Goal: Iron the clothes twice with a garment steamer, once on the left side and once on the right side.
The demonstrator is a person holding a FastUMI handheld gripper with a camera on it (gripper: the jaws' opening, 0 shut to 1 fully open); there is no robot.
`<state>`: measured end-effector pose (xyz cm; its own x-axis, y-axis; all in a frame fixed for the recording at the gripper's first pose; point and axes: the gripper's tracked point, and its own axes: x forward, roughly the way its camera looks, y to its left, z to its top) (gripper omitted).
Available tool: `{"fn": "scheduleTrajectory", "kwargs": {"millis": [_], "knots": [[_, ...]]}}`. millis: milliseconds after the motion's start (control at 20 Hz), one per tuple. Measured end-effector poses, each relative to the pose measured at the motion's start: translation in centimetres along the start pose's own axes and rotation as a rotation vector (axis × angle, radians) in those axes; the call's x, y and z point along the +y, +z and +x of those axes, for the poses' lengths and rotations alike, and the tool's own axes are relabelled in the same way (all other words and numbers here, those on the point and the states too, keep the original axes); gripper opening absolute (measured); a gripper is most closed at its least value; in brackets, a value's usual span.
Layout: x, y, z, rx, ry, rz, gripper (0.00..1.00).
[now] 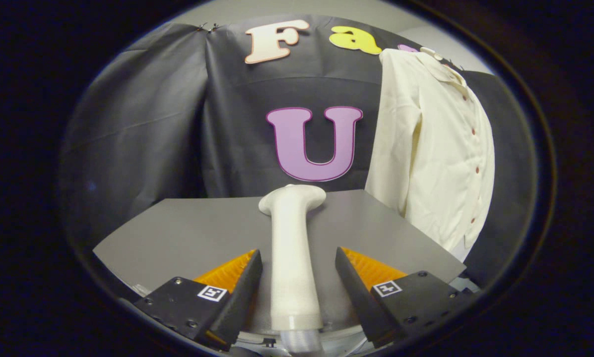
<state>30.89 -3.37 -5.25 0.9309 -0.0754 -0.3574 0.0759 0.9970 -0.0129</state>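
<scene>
A white garment steamer (293,248) lies on the grey table (187,233), its handle running back between my fingers and its head pointing at the booth wall. My gripper (298,270) is open around the handle: the left finger (244,282) sits close beside it, while a clear gap separates the right finger (351,282) from it. A cream button-up shirt (435,148) hangs upright at the table's far right corner, beyond and to the right of the fingers, with a row of small dark red buttons down its front.
The black cloth wall stands right behind the table's far edge. The table's right edge (416,233) runs just under the shirt's hem. Open grey tabletop stretches left of the steamer.
</scene>
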Motion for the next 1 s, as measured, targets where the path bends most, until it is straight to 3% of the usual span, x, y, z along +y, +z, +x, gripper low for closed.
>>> {"fn": "scheduleTrajectory", "kwargs": {"millis": [100,300,450,650,1000], "knots": [[0.0,0.1,0.5,0.026,0.007,0.003,0.90],[0.6,0.1,0.8,0.041,0.021,0.013,0.74],[0.1,0.2,0.5,0.012,-0.008,0.002,0.41],[0.5,0.6,0.3,-0.026,0.053,0.027,0.39],[-0.7,1.0,-3.5,-0.099,0.074,0.010,0.37]]}}
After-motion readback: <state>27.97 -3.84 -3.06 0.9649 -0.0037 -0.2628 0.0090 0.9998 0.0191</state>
